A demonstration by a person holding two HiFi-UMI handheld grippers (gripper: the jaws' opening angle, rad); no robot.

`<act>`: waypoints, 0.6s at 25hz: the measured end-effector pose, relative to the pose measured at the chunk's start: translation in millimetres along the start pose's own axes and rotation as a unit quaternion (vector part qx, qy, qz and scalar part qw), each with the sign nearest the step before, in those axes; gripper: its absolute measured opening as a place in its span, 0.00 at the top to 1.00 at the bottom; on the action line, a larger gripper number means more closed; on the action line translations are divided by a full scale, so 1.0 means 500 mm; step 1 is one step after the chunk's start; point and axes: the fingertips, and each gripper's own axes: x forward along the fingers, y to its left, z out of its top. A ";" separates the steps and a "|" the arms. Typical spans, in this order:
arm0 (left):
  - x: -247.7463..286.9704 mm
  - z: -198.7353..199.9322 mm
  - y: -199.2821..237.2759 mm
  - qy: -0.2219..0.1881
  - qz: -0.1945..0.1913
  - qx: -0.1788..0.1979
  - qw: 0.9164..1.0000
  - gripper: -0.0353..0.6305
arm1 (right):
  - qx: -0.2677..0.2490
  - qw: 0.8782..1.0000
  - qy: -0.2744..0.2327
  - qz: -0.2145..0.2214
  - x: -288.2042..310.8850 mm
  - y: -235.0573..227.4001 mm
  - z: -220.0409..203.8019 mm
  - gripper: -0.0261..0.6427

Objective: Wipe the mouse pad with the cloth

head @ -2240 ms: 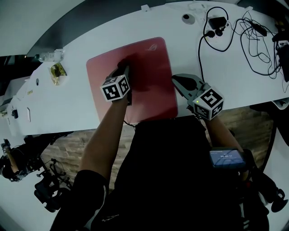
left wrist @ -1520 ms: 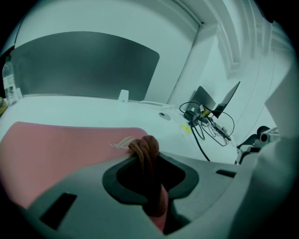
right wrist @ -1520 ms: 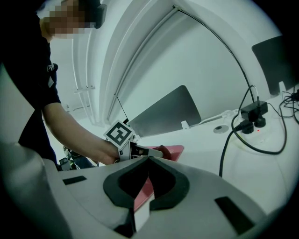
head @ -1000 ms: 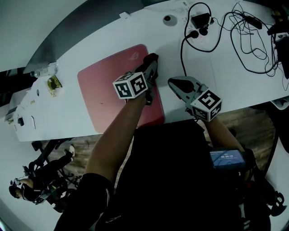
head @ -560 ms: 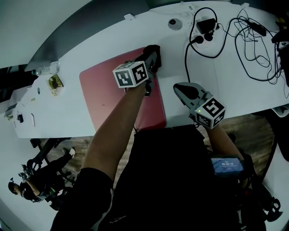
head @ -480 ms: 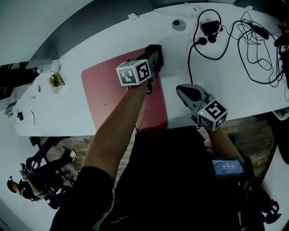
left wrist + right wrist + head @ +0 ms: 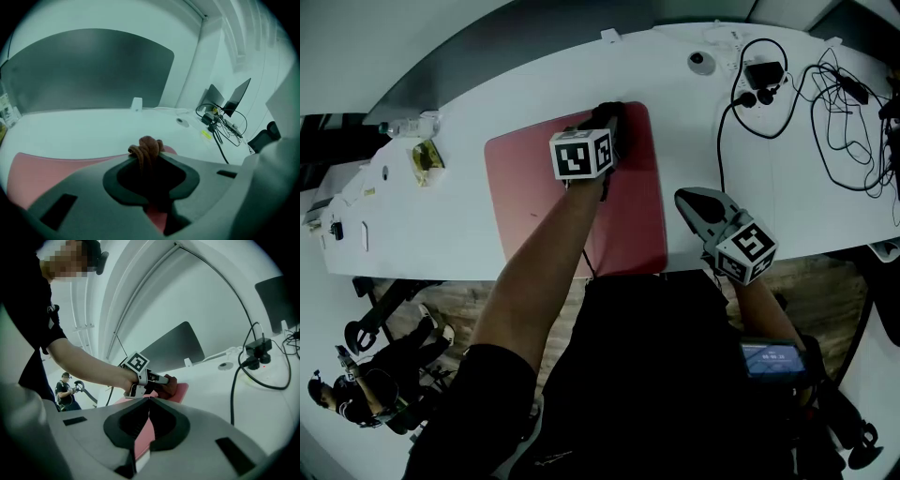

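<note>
On the white worktop (image 7: 769, 187), head view: the pink mouse pad (image 7: 534, 178) is covered at its far right corner by the left claw (image 7: 609, 120), which is pinching the dark cloth (image 7: 602, 112) — the rest of the pad lies leftward and nearer the person. Left gripper view: the cloth is seen bunched between the jaws, pad beneath. Right gripper view: the right claw (image 7: 149, 401) is pressed together, empty — parked just right of the pad.
</note>
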 end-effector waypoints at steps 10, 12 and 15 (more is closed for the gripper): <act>-0.073 -0.035 0.177 0.000 0.034 0.025 0.999 0.82 | -0.013 1.000 0.011 0.000 0.058 0.078 -0.009 0.92; -0.100 -0.029 0.204 0.003 0.048 0.034 0.998 0.82 | -0.014 1.000 0.014 0.000 0.068 0.090 -0.010 0.92; -0.117 -0.033 0.245 0.006 0.059 0.056 0.997 0.82 | -0.015 1.000 0.017 -0.002 0.081 0.108 -0.014 0.92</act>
